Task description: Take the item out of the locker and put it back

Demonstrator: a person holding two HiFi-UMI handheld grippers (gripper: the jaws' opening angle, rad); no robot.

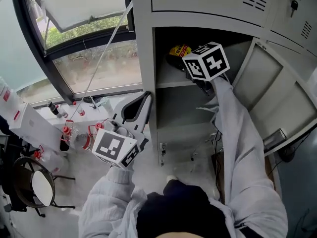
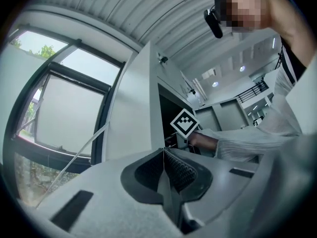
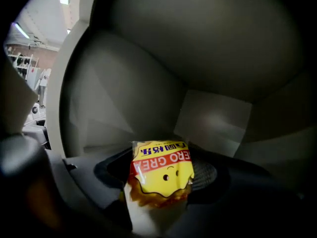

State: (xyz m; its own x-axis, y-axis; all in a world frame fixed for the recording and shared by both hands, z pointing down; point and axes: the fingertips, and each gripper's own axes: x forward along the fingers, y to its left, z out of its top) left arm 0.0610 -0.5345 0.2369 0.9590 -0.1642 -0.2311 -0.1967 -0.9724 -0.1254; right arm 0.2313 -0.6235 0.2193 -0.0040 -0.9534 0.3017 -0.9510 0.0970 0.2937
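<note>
The person's pale sleeves (image 1: 237,148) rise from 6 o'clock in the head view. The left gripper (image 1: 144,101), at about 8 o'clock, sits outside the grey locker (image 1: 143,43), its jaws pressed together with nothing between them. The right gripper (image 3: 163,170) reaches into the locker's upper compartment at 12 o'clock, above the shelf (image 1: 173,84). Its jaws stand partly spread and pinch a yellow snack packet (image 3: 161,180) with a red band, held inside that compartment. The locker door (image 1: 277,83) stands open at 3 o'clock.
</note>
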